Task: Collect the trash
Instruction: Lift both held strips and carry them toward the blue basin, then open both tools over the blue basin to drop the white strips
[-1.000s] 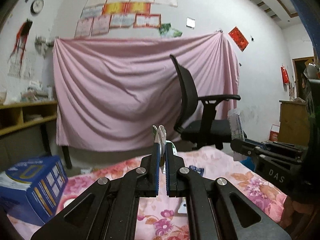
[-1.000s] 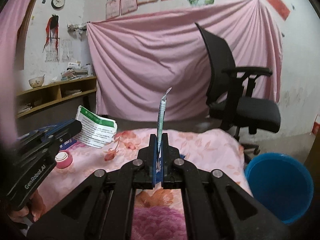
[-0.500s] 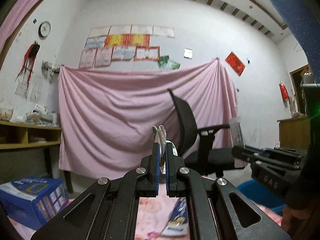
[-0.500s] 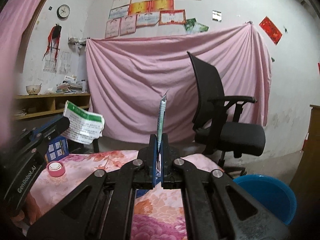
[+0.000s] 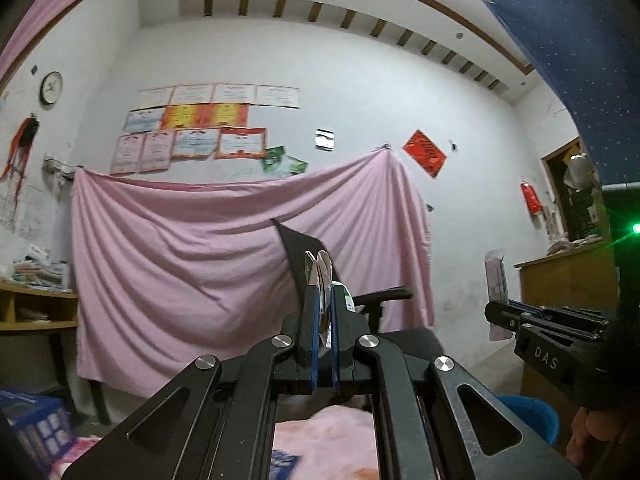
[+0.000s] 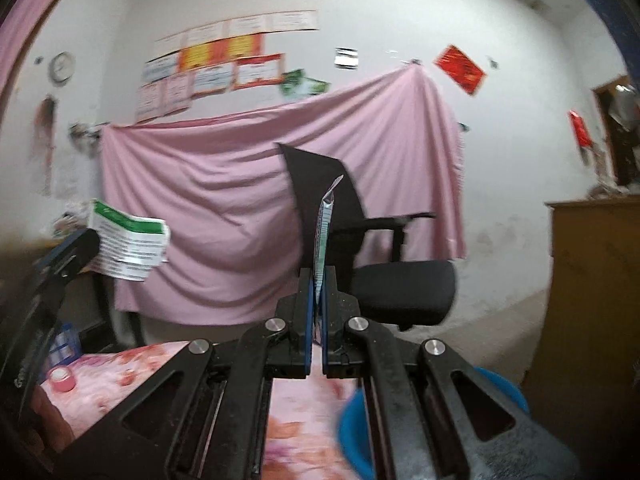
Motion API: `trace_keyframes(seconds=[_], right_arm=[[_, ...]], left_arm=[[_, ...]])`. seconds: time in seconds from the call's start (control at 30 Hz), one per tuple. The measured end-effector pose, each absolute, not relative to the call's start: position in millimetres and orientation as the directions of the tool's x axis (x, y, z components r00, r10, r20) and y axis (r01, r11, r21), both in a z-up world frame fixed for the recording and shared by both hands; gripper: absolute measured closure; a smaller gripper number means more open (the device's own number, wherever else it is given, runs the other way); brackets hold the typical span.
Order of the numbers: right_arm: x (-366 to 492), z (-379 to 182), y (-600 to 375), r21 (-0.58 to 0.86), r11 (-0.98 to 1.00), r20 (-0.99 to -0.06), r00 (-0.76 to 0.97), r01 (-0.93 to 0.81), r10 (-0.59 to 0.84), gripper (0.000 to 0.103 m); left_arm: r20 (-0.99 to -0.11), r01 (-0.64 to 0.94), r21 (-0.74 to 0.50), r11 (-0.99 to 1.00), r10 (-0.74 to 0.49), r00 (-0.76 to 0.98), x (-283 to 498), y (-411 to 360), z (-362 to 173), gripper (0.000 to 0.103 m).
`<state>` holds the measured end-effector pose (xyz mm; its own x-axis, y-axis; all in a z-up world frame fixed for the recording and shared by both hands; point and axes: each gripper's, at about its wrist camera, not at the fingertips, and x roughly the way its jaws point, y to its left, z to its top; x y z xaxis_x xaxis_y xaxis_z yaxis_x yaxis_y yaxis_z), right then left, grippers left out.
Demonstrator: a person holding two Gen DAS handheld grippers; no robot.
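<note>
Left claw (image 5: pixel 323 300) clamped on a folded green-and-white paper wrapper (image 5: pixel 322 270), seen edge-on between the blue pads and sticking up past the fingertips. Same wrapper (image 6: pixel 130 246) seen flat from the right wrist view, at the tip of the left claw (image 6: pixel 86 246), far left of the right claw. Right claw (image 6: pixel 319 286) pinched shut on a thin sachet (image 6: pixel 325 232), standing upright out of the pads, its torn corner tilted slightly right. From the left wrist view, right claw (image 5: pixel 496 314) off to the right with that sachet (image 5: pixel 495 280) rising from its tip. Blue basin (image 6: pixel 500 390) low and right of the right claw, partly hidden by its frame. Floral pink cloth (image 6: pixel 132 368) below both claws, with a small pink tape roll (image 6: pixel 62 378) on it, low left. Black office chair (image 6: pixel 384 276) and hanging pink sheet (image 6: pixel 224 200) straight ahead.
</note>
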<state>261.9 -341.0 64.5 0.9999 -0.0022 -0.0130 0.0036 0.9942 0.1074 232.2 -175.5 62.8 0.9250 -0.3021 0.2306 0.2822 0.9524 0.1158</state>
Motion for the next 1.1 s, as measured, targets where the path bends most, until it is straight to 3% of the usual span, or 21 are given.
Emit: trace_keyframes(seconds=[0.13,0.37,0.73,1.1], right_arm=[[266,60,-373,0.143,0.987,-0.061,0.996,0.074,-0.066,0.071],[284,36,-416,0.196,0.971,-0.207,0.973,0.139,-0.097,0.071],[317,3,-451,0.29,0.936,-0.387,0.919,0.201,-0.077,0.071],[329,-11,-454,0.295,0.931,-0.479,0.877,0.214,-0.05,0.069]], left_arm=[[0.146,0.36,0.092,0.928,-0.37,0.917,251,-210,67,0.1],[-0.125,0.491,-0.075,0.868,-0.497,0.859,298,-262,62,0.1],[-0.398,0.489,-0.226,0.842,-0.539,0.743,363,-291,41,0.1],[-0.499,0.473,-0.292,0.831,-0.554,0.666,371,-281,26,0.096]])
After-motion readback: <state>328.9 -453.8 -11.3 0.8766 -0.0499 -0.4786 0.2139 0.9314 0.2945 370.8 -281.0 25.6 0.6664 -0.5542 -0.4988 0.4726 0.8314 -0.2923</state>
